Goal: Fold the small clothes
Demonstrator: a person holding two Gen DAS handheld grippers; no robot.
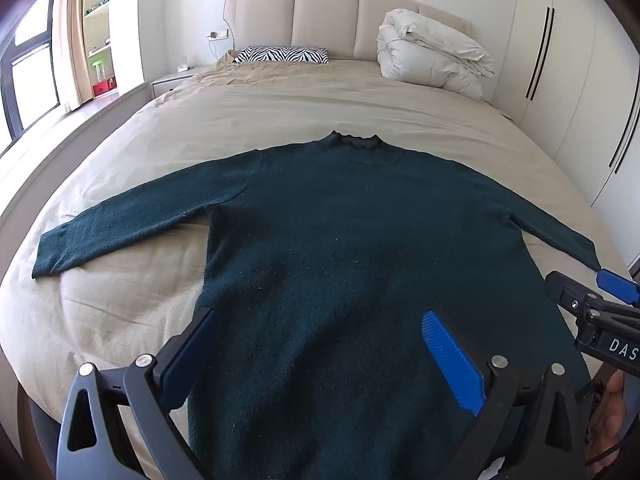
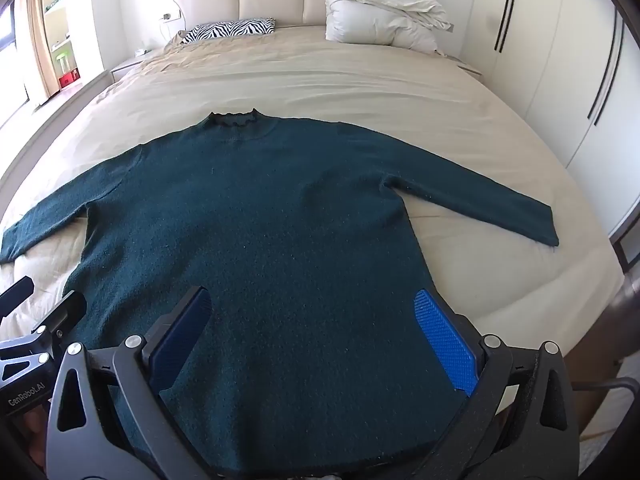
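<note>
A dark green long-sleeved sweater lies flat on the bed, collar toward the headboard, both sleeves spread out; it also shows in the right wrist view. My left gripper is open and empty, hovering over the sweater's lower left part. My right gripper is open and empty over the lower right part, near the hem. The right gripper's tips show at the right edge of the left wrist view, and the left gripper shows at the left edge of the right wrist view.
The bed has a beige sheet. A zebra-print pillow and a folded white duvet lie by the headboard. A wardrobe stands to the right, a window and shelves to the left.
</note>
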